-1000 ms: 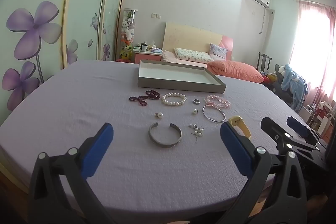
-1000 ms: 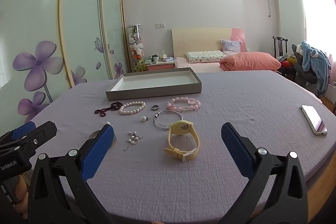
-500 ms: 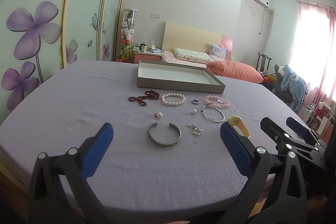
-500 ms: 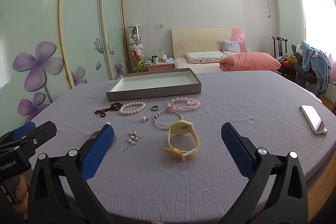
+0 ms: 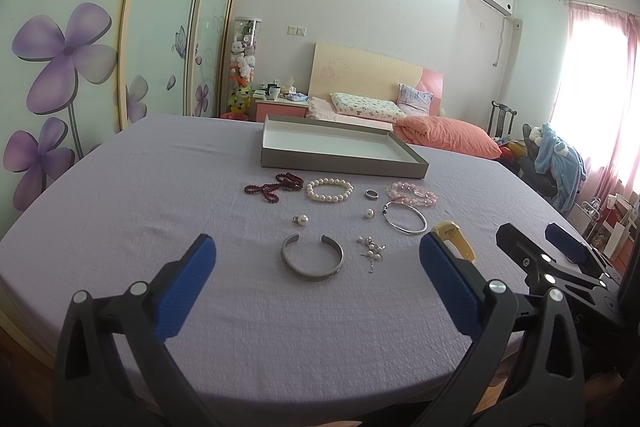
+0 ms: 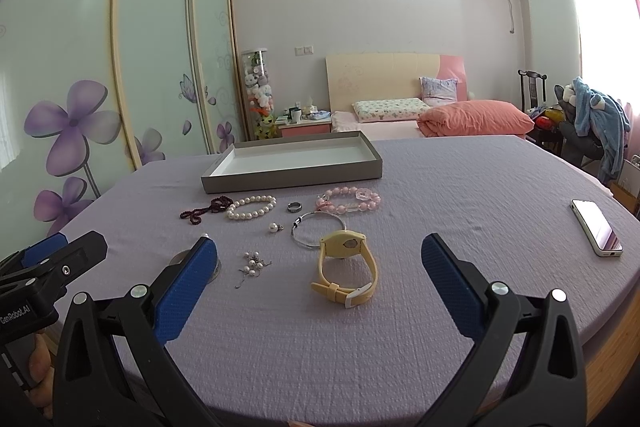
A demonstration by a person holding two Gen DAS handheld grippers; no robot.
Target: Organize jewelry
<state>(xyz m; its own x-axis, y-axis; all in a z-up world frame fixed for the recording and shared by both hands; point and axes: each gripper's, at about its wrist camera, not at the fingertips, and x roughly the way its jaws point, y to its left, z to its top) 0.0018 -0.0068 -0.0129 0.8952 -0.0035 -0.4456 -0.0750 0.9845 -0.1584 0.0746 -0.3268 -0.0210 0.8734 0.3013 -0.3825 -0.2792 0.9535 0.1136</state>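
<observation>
Jewelry lies on a lilac tablecloth in front of a grey tray [image 5: 340,165] [image 6: 288,177] with a white inside. In a row sit dark red beads [image 5: 274,185], a pearl bracelet [image 5: 329,190] [image 6: 252,207], a ring [image 5: 372,194], a pink bead bracelet [image 5: 412,191] [image 6: 348,199]. Nearer lie a thin silver bangle [image 5: 405,221], a grey cuff [image 5: 312,261], a small pearl cluster [image 5: 372,251] [image 6: 252,265] and a yellow watch [image 6: 346,267]. My left gripper [image 5: 316,287] is open just short of the cuff. My right gripper [image 6: 320,287] is open around the watch, above the cloth.
A phone [image 6: 597,227] lies near the table's right edge. Beyond the table stand a bed with pillows [image 5: 368,105], a sliding wardrobe with purple flowers [image 5: 64,67] on the left, and a chair with clothes [image 5: 556,155] by the window.
The left wrist view has crept slightly forward and left; the jewelry has not moved. The right gripper stays where it was.
</observation>
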